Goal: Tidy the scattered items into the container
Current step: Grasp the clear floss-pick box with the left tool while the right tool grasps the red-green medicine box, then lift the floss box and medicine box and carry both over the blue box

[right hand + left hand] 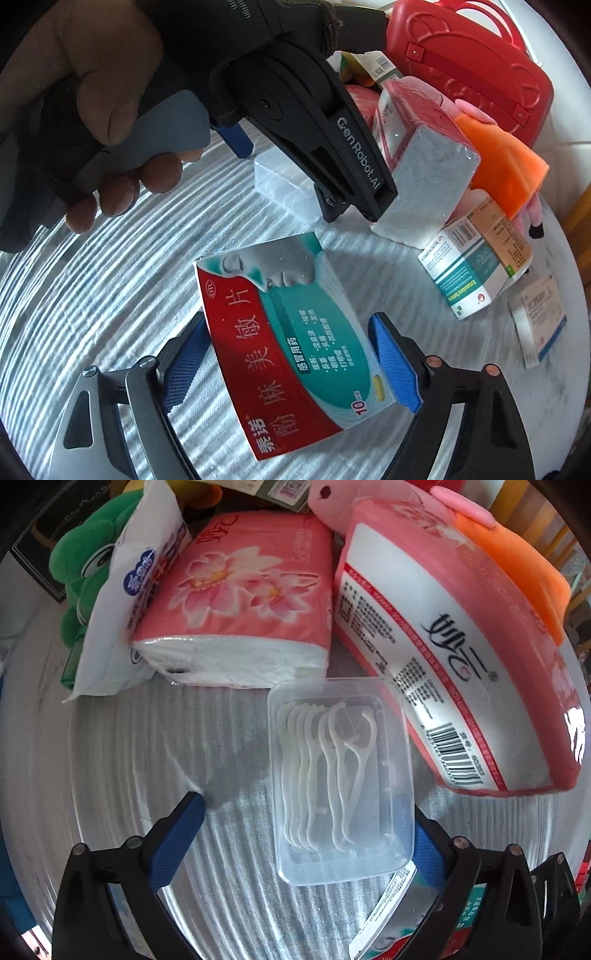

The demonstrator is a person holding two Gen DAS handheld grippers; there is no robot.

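Left gripper (pixel 306 834): jaws wide, straddling the clear floss-pick box (pixel 341 779) without pressing it
Right gripper (pixel 291 362): blue pads either side of the red-and-teal medicine box (pixel 291 354), which is tilted on the white cloth (pixel 110 295); a grip cannot be told
Red container (pixel 469 70): far side of the table, behind the pink tissue packs (pixel 240 602)

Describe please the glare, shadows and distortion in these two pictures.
Left wrist view: a white glare patch sits on the large pink tissue pack, a grey shadow lies on the striped cloth beside the clear floss box, and the cloth's stripes bend toward the rim. Right wrist view: the hand is dark, and the small pale box at the edge looks smeared.
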